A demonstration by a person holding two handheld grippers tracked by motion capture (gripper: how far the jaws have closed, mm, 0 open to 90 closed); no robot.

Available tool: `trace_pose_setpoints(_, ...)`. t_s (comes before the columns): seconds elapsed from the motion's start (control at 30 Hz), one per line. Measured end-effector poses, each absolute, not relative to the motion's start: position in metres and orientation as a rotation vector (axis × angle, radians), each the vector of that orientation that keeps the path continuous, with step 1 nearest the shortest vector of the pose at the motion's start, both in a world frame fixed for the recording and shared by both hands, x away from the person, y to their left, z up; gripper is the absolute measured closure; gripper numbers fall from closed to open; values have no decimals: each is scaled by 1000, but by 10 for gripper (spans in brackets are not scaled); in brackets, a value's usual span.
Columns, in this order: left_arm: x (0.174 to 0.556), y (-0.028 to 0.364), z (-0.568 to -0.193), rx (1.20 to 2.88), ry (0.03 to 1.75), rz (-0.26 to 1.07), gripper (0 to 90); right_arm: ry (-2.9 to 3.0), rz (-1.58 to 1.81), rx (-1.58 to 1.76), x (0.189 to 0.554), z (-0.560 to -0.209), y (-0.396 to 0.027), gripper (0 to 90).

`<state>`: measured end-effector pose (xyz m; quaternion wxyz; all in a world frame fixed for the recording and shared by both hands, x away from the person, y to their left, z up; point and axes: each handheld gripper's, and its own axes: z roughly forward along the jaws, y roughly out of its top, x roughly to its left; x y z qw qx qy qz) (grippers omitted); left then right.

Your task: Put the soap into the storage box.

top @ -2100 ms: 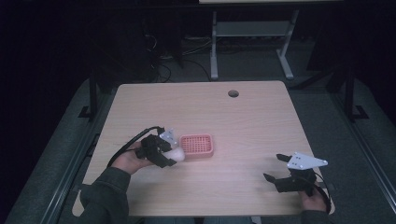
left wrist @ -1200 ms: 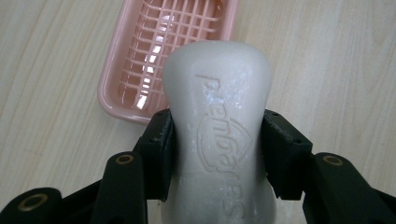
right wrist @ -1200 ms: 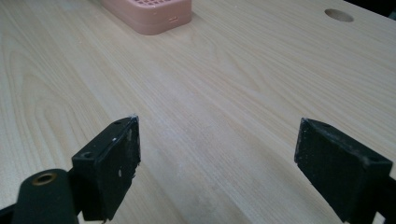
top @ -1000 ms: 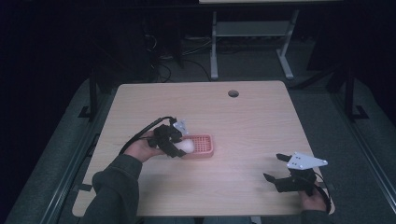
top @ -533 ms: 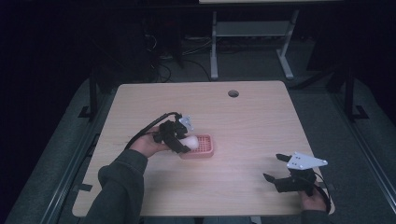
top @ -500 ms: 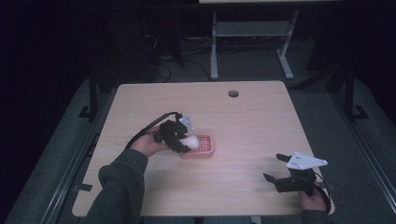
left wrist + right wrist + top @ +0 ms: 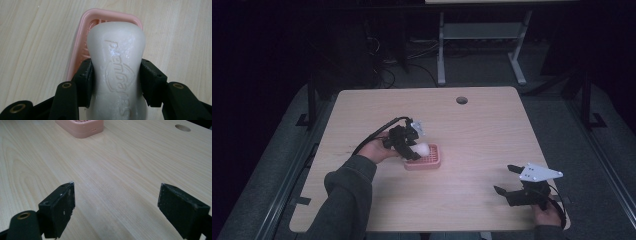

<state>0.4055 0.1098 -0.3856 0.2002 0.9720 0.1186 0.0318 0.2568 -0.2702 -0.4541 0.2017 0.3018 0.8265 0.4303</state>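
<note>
Holding a white embossed soap bar point(image 7: 117, 70) in left gripper point(image 7: 409, 145) jaws, just above pink slatted plastic soap dish point(image 7: 424, 157) mid-tabletop; likely next: lowering, releasing. Right gripper point(image 7: 517, 192) wide, empty.

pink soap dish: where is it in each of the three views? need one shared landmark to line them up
High view: the pink soap dish lies left of table centre, just past the left gripper.
Left gripper view: upper centre, its rim curving behind the white soap bar held between the jaws.
Right gripper view: top edge, left of centre, cut off by the frame.
Shared landmark: the round hole in the tabletop, in the high and right gripper views.
</note>
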Motion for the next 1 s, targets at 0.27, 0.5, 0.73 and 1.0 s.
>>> trace_pose_setpoints(0.27,412,102,-390,2717,332,82,494,2304,1206,854,256,-454,-271,136)
trace_pose_setpoints(0.5,416,97,-397,2719,338,74,494,2299,1214,859,256,-453,-271,136)
trace_pose_setpoints(0.73,422,94,-406,2735,351,59,494,2302,1216,866,256,-454,-271,136)
trace_pose_setpoints(1.0,424,93,-409,2738,352,64,494,2310,1211,848,257,-454,-270,136)
